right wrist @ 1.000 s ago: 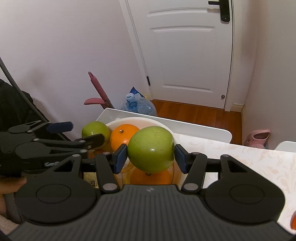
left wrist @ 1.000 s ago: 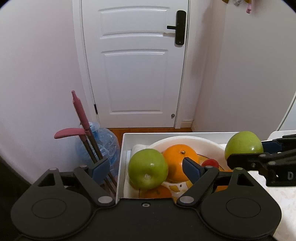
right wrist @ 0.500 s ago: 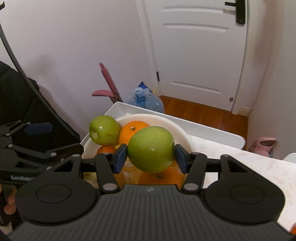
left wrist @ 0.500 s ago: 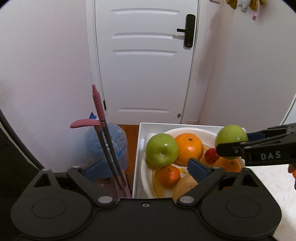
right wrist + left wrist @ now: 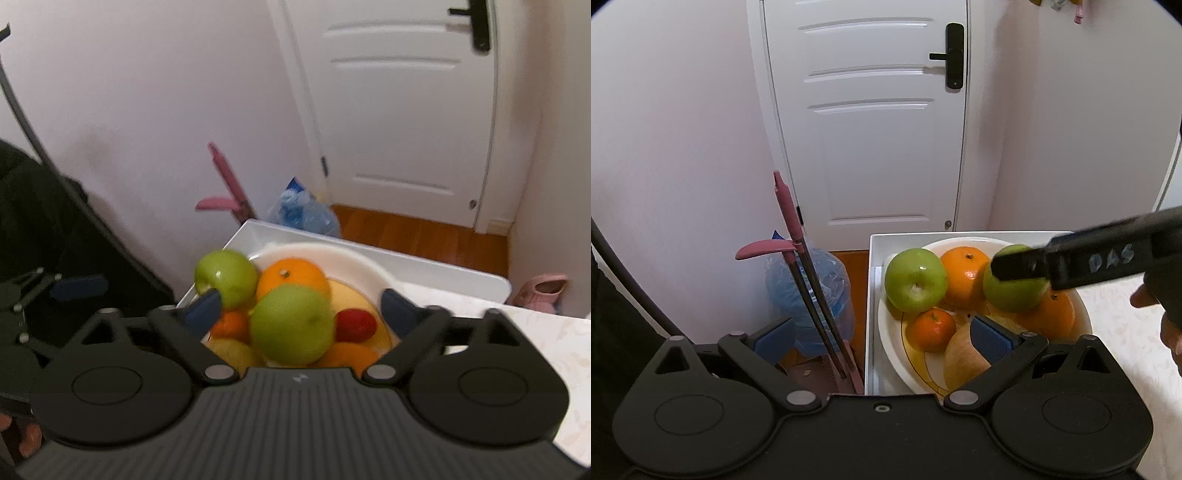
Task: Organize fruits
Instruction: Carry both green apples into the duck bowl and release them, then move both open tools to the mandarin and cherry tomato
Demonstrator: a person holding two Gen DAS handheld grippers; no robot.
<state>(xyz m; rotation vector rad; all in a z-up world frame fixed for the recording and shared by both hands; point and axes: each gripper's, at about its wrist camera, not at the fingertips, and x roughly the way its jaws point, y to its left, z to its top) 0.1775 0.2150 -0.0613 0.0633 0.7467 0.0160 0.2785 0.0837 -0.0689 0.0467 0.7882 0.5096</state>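
A white panelled door (image 5: pixel 871 122) with a black lever handle (image 5: pixel 951 55) stands shut at the back, with a strip of wooden floor (image 5: pixel 417 232) in front of it. By the wall to its left, a pink-handled broom (image 5: pixel 790 214) leans against a blue water jug (image 5: pixel 812 284). A pink slipper (image 5: pixel 541 290) lies on the floor at the far right.

The pale patterned surface (image 5: pixel 1123 325) carries a white tray (image 5: pixel 873 280) at its far left corner. In the tray sits a white bowl (image 5: pixel 890 343) heaped with fruit. The surface's near right part shows bare.
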